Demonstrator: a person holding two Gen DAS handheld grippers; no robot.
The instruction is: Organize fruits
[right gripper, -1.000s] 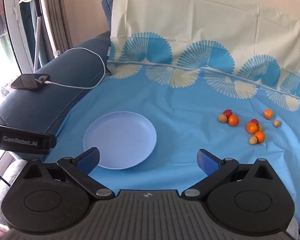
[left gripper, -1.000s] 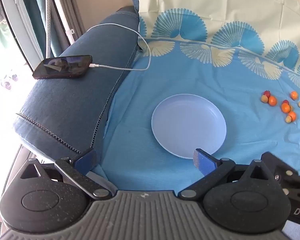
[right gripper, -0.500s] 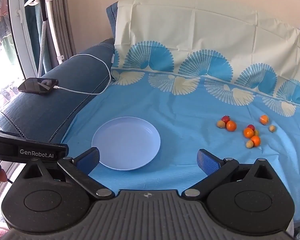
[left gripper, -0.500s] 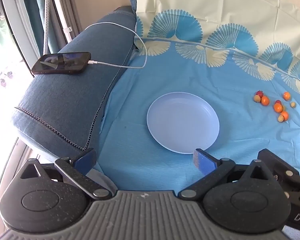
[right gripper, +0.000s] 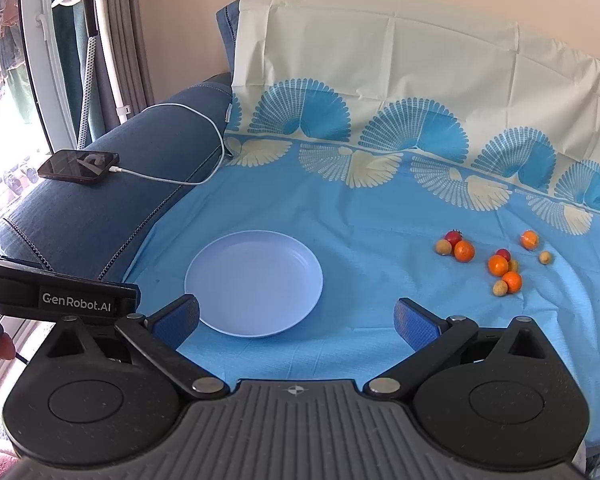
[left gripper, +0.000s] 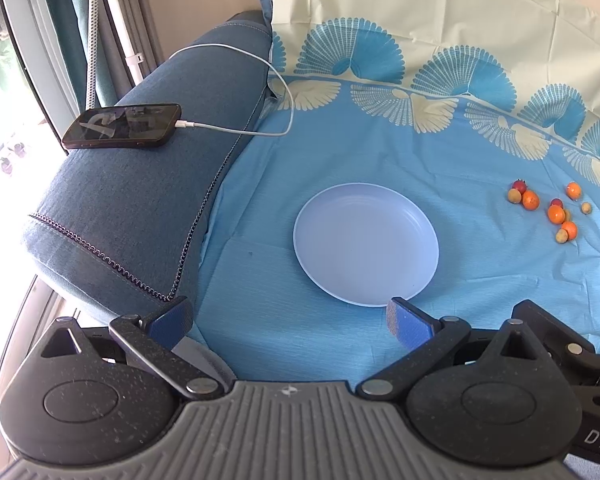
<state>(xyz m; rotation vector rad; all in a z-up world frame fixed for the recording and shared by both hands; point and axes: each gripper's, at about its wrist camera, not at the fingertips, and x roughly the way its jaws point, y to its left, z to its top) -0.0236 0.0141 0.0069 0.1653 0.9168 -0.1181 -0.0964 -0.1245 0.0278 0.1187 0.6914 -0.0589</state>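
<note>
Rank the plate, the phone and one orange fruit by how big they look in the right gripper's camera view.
1. The plate, clearly largest.
2. The phone; it lies farther from the camera, so it may look smaller than it really is.
3. The orange fruit, smallest by far.

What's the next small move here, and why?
Probably advance the right gripper forward and to the right toward the cluster of small orange, red and tan fruits on the blue patterned sheet. Both grippers are open and hold nothing, the pale blue round plate has no fruit on it, and the fruits lie on the right gripper's side.
</note>
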